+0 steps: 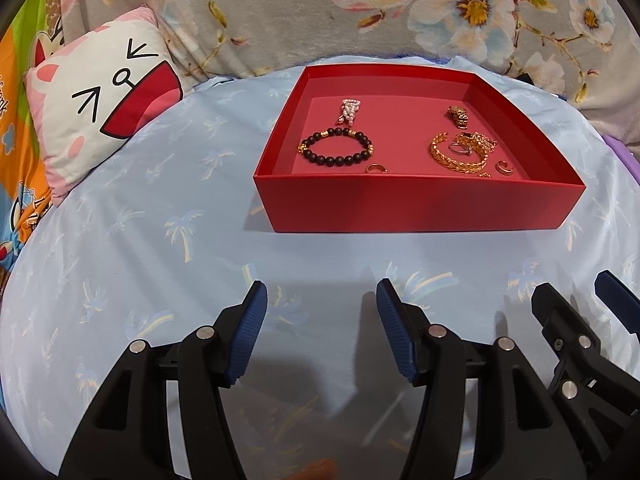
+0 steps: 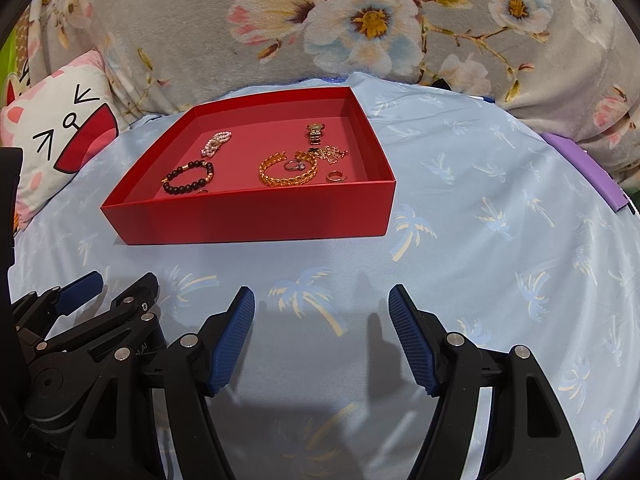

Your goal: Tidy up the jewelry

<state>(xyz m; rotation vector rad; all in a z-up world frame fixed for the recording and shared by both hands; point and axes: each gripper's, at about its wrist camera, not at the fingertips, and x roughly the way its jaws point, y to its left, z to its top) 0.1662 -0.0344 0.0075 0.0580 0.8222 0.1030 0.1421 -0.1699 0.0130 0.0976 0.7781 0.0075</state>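
Observation:
A shallow red box [image 1: 416, 208] [image 2: 256, 216] sits on the blue palm-print sheet. Inside lie a black bead bracelet [image 1: 338, 147] [image 2: 188, 178], a pink pearl piece [image 1: 351, 111] [image 2: 218, 142], a gold chain bracelet [image 1: 456, 158] [image 2: 286, 172], a gold watch [image 1: 458, 115] [image 2: 315, 132], a tangled gold chain [image 1: 482, 142] [image 2: 334, 154] and small rings [image 1: 377, 168] [image 2: 334, 177]. My left gripper [image 1: 320, 296] is open and empty, in front of the box. My right gripper [image 2: 322, 298] is open and empty, beside it on the right; it also shows in the left wrist view [image 1: 576, 288].
A cat-face pillow [image 1: 100, 92] [image 2: 52, 132] lies left of the box. A grey floral blanket [image 1: 360, 12] [image 2: 360, 32] rises behind it. A purple object [image 2: 588, 168] lies at the sheet's right edge. Colourful cartoon bedding [image 1: 16, 140] is at far left.

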